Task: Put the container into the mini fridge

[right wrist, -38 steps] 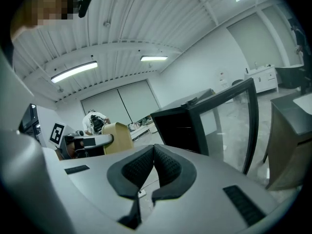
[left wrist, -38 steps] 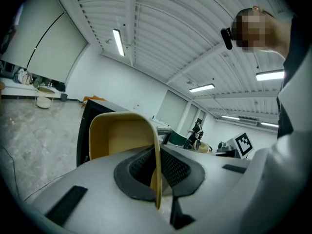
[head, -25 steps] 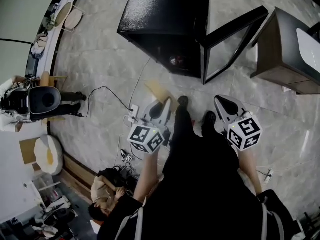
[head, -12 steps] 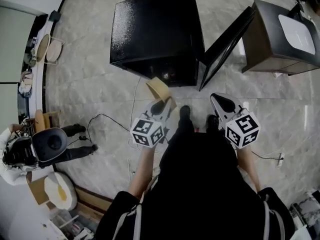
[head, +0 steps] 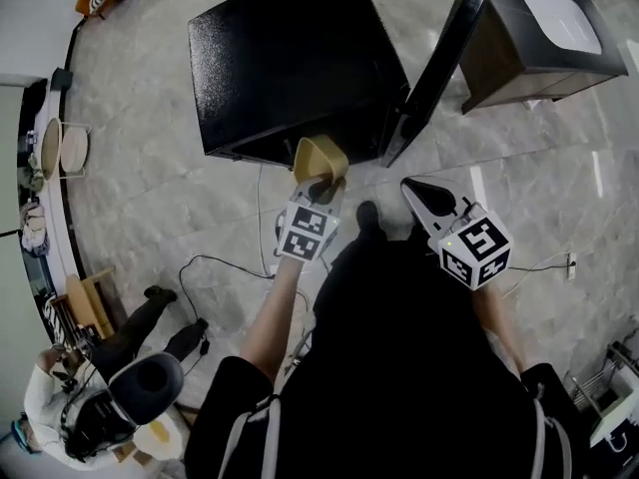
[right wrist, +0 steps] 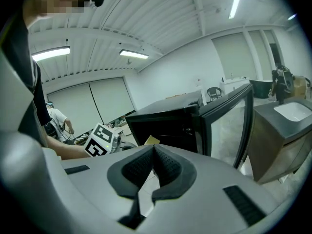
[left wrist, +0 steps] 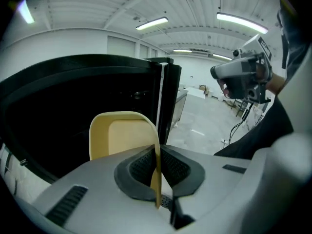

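Note:
The black mini fridge [head: 290, 63] stands on the floor ahead with its glass door [head: 434, 68] swung open to the right. My left gripper [head: 320, 184] is shut on the rim of a pale yellow container [head: 319, 156], held right at the fridge's front edge. In the left gripper view the container [left wrist: 122, 135] stands on edge in front of the dark fridge opening [left wrist: 73, 106], its wall pinched between the pads of the left gripper [left wrist: 157, 152]. My right gripper [head: 419, 193] hangs to the right, below the door, shut with nothing in it; its pads [right wrist: 168, 167] meet.
A dark cabinet [head: 544, 28] with a white top stands right of the open door. Cables [head: 230, 267] run over the marble floor on the left. A person [head: 110, 407] sits at the bottom left. My own shoe [head: 367, 213] is between the grippers.
The left gripper has carried the container forward and down to the fridge's front and rolled. The right gripper has also moved forward. The fridge and its open door now lie closer.

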Demonstrator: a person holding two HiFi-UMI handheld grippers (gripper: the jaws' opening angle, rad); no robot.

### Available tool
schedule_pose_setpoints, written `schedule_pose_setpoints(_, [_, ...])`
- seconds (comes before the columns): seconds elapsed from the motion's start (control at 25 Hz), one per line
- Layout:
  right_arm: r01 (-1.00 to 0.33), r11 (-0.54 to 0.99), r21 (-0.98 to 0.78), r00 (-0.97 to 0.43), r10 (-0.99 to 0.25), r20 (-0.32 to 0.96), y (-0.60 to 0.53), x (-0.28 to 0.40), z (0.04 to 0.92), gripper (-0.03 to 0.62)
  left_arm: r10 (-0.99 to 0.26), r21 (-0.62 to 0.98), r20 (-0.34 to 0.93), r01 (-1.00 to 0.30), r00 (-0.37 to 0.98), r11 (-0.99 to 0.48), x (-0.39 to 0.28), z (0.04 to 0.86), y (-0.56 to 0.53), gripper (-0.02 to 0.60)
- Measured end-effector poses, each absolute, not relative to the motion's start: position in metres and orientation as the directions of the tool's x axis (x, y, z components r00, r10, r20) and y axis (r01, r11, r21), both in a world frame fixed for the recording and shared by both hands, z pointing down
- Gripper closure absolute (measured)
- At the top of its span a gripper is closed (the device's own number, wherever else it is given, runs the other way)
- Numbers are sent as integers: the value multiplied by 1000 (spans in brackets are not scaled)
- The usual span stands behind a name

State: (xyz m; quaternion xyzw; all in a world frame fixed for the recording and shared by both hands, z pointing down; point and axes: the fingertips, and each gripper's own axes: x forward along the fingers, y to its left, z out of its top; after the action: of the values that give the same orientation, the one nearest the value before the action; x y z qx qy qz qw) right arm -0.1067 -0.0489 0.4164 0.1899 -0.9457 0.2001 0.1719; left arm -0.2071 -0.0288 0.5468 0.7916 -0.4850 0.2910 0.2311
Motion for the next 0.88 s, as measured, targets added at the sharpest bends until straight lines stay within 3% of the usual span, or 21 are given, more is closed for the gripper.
schedule_pose_setpoints(0.16, [-479, 819, -315, -841, -327, 430, -47, -107, 426, 576, -572, 34, 740, -869, 353, -493, -215, 577, -40, 543])
schedule_pose_setpoints(0.44, [-552, 770, -320, -794, -368, 485, -40, -95, 440, 576, -489, -218, 845, -696, 217, -684, -242, 643, -61, 543])
schedule_pose_setpoints(0.88, [-633, 714, -299, -723, -407, 558, -25, -82, 454, 576, -359, -232, 927, -584, 110, -778, -247, 717, -93, 543])
